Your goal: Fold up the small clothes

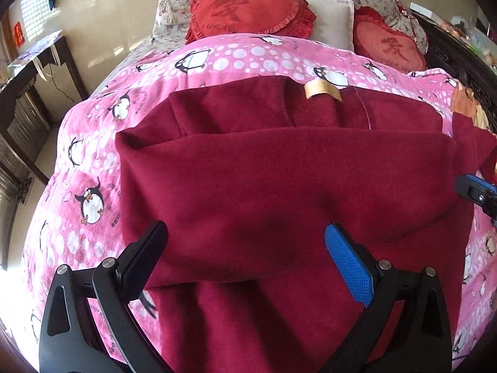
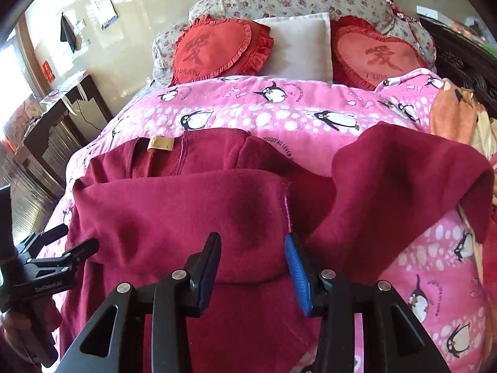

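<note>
We take the tan label sewn at the neck of the dark red garment as our landmark. The garment lies on the pink penguin blanket with its length running from that label back toward us, and a folded-over layer spans its width on our side of the label. Our left gripper hangs over the near part of that layer, jaws wide, nothing between them. Our right gripper sits at the layer's right-hand seam, farther from the label, jaws narrower and gripping no cloth that we can see. A loose sleeve bunches off to the right of the label, nearer our right hand, so we judge that hand better placed to bring it in.
</note>
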The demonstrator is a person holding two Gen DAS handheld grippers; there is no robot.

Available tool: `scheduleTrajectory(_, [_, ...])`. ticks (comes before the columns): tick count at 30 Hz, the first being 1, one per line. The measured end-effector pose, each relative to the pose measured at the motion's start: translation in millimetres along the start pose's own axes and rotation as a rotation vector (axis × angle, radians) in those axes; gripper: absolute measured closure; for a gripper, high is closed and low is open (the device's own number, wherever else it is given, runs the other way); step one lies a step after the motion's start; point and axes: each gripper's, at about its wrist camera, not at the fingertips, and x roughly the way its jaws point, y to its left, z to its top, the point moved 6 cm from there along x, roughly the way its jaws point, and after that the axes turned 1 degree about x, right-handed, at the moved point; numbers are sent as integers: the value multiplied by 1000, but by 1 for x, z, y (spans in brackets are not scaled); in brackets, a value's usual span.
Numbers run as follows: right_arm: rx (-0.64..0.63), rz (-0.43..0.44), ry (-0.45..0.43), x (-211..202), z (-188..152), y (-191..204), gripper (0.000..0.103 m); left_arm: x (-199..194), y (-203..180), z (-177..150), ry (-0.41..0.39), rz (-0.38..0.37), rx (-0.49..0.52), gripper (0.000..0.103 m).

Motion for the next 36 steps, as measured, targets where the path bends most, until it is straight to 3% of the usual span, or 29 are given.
scheduleTrajectory(16, [64, 44, 16, 5, -12, -26, 61, 38, -18, -9, 73, 33, 22, 1])
scheduleTrajectory(20, [164, 78, -68, -17, -5, -53, 61, 41, -17, -10, 77, 21, 12, 1])
scheduleTrajectory(24, [321, 13, -179, -42, 2, -107, 47, 44, -15, -11, 76, 9, 0, 1])
scheduleTrajectory(28, [588, 54, -246, -54, 5, -170, 34, 45, -14, -12, 69, 17, 4, 1])
scheduleTrajectory(32, [770, 96, -276, -49, 14, -213, 33, 44, -16, -13, 65, 21, 0, 1])
scheduleTrajectory(36, [798, 99, -281, -41, 29, -229, 33, 45, -18, -15, 58, 25, 0, 1])
